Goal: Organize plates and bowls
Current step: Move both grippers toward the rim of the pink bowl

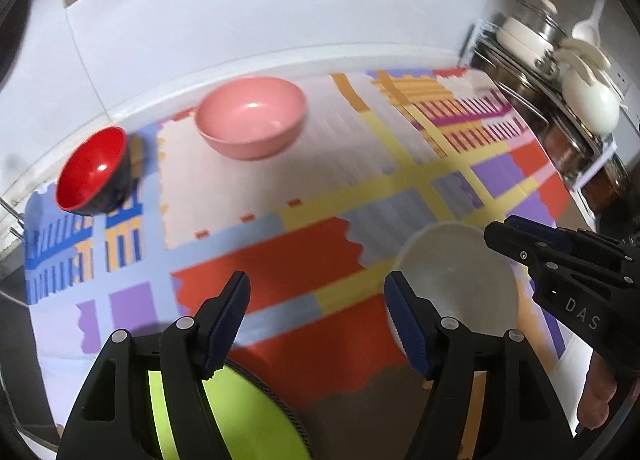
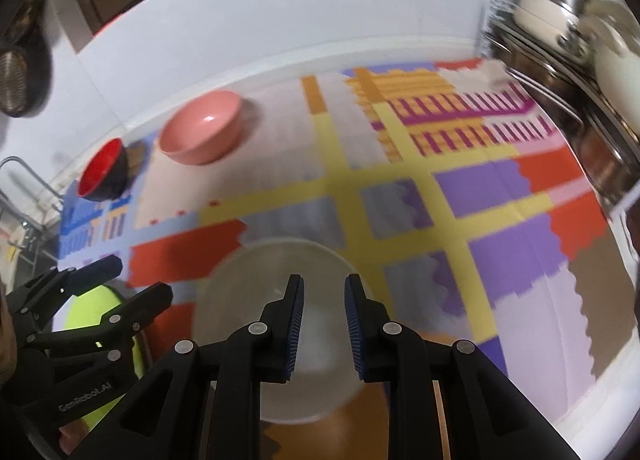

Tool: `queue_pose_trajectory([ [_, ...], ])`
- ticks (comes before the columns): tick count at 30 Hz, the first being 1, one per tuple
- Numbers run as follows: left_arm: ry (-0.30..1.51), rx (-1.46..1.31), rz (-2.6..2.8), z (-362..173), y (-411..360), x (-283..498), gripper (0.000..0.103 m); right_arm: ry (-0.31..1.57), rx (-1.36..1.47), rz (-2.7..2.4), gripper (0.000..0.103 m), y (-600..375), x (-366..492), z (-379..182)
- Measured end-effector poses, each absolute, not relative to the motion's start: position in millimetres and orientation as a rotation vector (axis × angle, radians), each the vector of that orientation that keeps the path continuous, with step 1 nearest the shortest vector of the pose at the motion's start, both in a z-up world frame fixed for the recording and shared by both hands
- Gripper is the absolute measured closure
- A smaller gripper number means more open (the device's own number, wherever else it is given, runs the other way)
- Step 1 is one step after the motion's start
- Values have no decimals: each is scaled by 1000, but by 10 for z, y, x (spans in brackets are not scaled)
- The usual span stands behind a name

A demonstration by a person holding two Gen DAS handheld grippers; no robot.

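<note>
Left gripper (image 1: 316,300) tilts down, jaws apart, empty; right gripper (image 2: 324,300) slightly apart above white plate (image 2: 240,280).

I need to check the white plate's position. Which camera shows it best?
The right wrist view: the white plate lies nearly whole, under the right gripper's fingers. The left wrist view shows it off to one side, partly hidden.

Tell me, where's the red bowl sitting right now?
The red bowl sits at the far left edge of the patterned mat, just left of the pink bowl, near the white wall.
</note>
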State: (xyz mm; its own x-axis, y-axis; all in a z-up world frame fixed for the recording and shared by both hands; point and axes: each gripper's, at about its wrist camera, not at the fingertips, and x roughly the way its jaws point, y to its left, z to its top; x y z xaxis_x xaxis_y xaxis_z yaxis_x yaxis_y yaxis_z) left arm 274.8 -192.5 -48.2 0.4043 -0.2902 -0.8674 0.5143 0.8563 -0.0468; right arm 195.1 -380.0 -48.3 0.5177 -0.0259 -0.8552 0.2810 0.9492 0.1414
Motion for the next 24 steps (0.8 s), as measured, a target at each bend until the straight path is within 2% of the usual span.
queue_pose_trajectory([
  [24, 922, 267, -365, -206, -1508, 3835, 34, 957, 170, -52, 81, -3331, 3231, -206],
])
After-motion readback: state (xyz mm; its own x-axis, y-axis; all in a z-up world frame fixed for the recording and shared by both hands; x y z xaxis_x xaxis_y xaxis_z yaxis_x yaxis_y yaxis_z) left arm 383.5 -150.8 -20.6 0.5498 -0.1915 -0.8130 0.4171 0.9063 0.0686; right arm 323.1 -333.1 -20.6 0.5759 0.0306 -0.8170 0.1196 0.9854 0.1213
